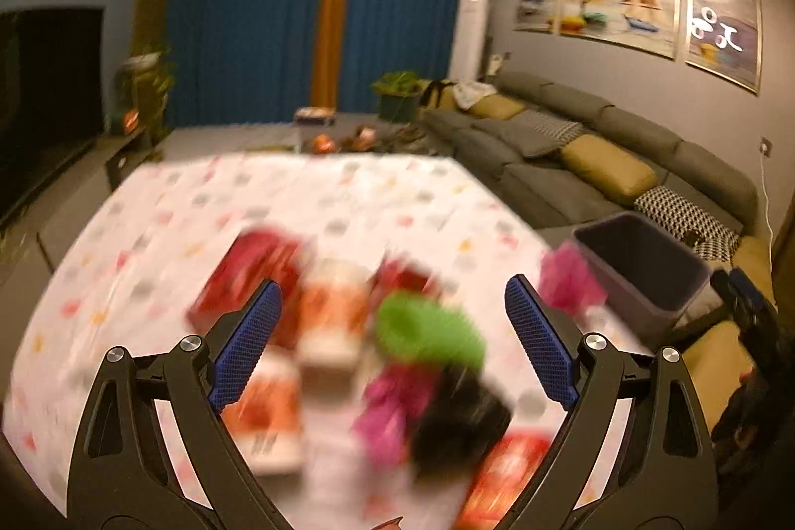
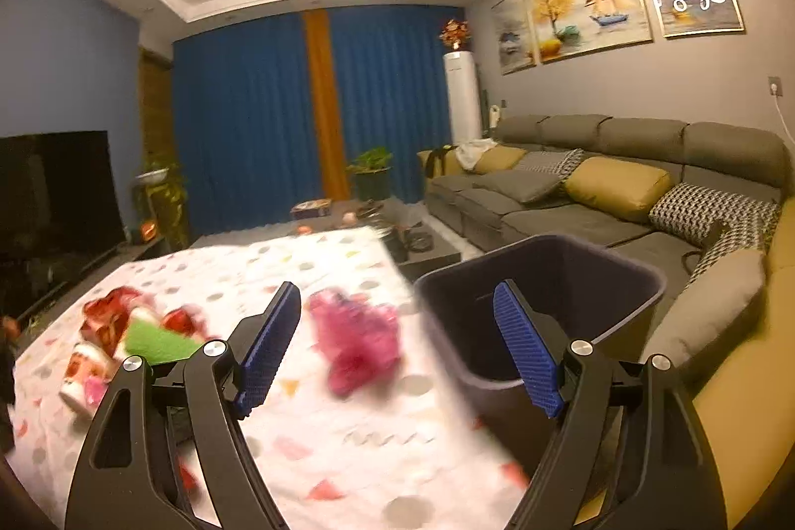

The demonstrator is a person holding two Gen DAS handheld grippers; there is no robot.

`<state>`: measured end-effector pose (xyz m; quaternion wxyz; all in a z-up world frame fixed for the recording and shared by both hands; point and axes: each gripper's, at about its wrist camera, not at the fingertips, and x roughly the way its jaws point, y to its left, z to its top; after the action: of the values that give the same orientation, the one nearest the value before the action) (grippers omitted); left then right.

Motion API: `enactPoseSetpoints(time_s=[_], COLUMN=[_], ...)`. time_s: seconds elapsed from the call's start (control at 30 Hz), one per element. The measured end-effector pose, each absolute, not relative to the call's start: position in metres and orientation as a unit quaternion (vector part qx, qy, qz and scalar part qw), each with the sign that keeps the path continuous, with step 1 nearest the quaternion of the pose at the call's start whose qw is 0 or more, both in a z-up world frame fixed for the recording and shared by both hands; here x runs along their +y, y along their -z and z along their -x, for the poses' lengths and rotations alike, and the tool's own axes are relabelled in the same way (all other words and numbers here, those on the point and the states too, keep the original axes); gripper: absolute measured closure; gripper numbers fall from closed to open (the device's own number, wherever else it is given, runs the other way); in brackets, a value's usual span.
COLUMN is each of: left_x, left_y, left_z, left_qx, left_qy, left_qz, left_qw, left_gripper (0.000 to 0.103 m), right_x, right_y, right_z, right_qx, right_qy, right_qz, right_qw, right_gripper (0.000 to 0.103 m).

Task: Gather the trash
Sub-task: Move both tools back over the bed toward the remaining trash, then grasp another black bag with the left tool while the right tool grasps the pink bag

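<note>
Your left gripper [image 1: 392, 341]: jaws wide open, holding nothing, above litter pile [image 1: 377, 346] on table [image 1: 149, 232]; green piece [image 1: 427, 331] straight ahead between fingers.

Your right gripper [image 2: 397, 346]: wide open, empty; pink wrapper [image 2: 357, 341] ahead between fingers, bin [image 2: 541, 306] just right of it at table edge. Right nearer bin.

Labels too blurred to read.

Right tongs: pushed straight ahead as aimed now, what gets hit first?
Probably the near rim of the dark bin, just right of the pink wrapper. The right tongs are open; blur makes depth uncertain.
</note>
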<state>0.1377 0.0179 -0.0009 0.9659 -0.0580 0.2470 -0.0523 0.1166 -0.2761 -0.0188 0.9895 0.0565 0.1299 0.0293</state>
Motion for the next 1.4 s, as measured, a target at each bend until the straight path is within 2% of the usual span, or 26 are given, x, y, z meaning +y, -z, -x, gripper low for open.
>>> enactPoseSetpoints(time_s=[0.2, 0.33, 0.47, 0.73, 0.8, 0.87, 1.0, 1.13, 1.3, 1.4], left_x=[0.03, 0.013, -0.003, -0.015, -0.016, -0.017, -0.023, -0.018, -0.004, 0.006], left_y=[0.039, 0.041, 0.046, 0.067, 0.071, 0.074, 0.078, 0.077, 0.059, 0.047], left_z=[-0.101, -0.098, -0.113, -0.142, -0.147, -0.152, -0.157, -0.159, -0.151, -0.148], left_qx=[0.268, 0.256, 0.272, 0.323, 0.332, 0.337, 0.342, 0.335, 0.303, 0.284], left_qy=[0.048, 0.073, 0.1, 0.158, 0.166, 0.174, 0.185, 0.185, 0.174, 0.162], left_qz=[0.076, 0.042, 0.023, 0.039, 0.045, 0.049, 0.041, 0.056, 0.075, 0.093], left_qw=[0.959, 0.963, 0.957, 0.932, 0.927, 0.924, 0.92, 0.922, 0.934, 0.94], left_gripper=[0.014, 0.021, 0.036, 0.057, 0.072, 0.079, 0.101, 0.103, 0.103, 0.103], right_x=[-0.244, -0.23, -0.228, -0.23, -0.23, -0.23, -0.23, -0.232, -0.233, -0.231], right_y=[0.03, 0.035, 0.037, 0.042, 0.043, 0.046, 0.05, 0.053, 0.057, 0.059], right_z=[-0.11, -0.106, -0.104, -0.111, -0.115, -0.118, -0.126, -0.134, -0.145, -0.155], right_qx=[0.149, 0.153, 0.16, 0.17, 0.174, 0.177, 0.186, 0.195, 0.208, 0.219], right_qy=[-0.047, -0.052, -0.053, -0.052, -0.053, -0.054, -0.056, -0.057, -0.062, -0.069], right_qz=[-0.04, -0.03, -0.035, -0.034, -0.034, -0.034, -0.035, -0.037, -0.037, -0.037], right_qw=[0.987, 0.986, 0.985, 0.983, 0.983, 0.982, 0.98, 0.978, 0.975, 0.973], right_gripper=[0.025, 0.025, 0.025, 0.025, 0.025, 0.025, 0.025, 0.026, 0.037, 0.049])
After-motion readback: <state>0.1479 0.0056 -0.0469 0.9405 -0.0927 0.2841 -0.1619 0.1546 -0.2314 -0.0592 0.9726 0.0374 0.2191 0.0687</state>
